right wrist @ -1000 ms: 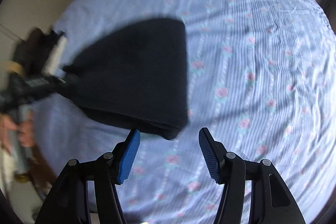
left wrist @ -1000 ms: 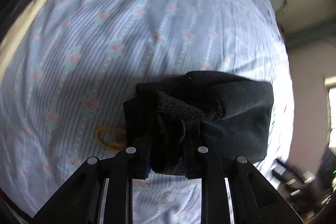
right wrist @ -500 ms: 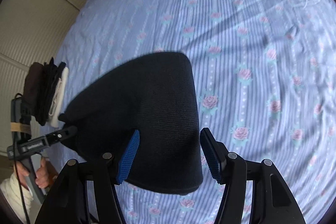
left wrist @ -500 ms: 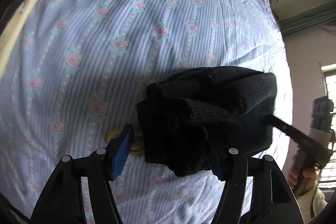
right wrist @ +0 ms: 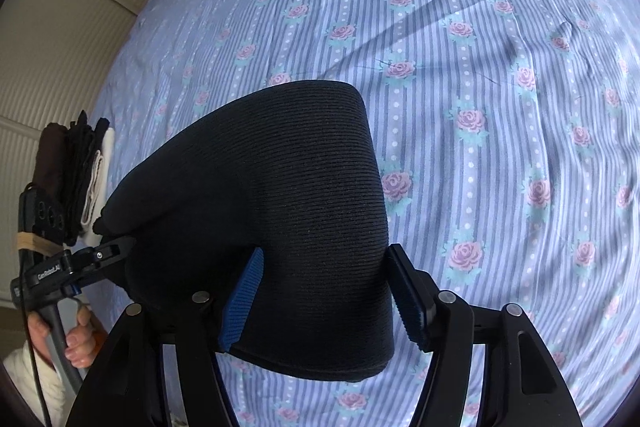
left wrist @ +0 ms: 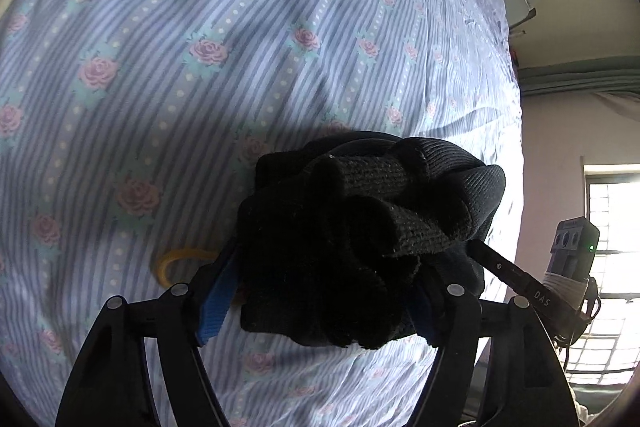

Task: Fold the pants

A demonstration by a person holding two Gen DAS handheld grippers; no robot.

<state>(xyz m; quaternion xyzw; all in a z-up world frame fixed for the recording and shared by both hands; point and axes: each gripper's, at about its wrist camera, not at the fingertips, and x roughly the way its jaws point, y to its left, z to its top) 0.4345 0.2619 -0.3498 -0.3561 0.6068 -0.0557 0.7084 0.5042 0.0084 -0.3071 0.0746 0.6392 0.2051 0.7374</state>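
The black ribbed pants lie folded into a thick bundle on the flowered bed sheet. In the left wrist view the bunched end of the pants fills the space between my left gripper's open blue-padded fingers. My right gripper is open, with its fingers on either side of the smooth folded edge. The left gripper shows at the left of the right wrist view, against the bundle's far end. The right gripper shows at the right of the left wrist view.
A yellow rubber band lies on the sheet left of the bundle. A stack of folded clothes sits at the bed's left edge, near a beige padded headboard. A window is beyond the bed.
My left gripper was shut on the bunched end a second ago and has opened. My right gripper has moved forward until its open fingers stand on either side of the folded edge.
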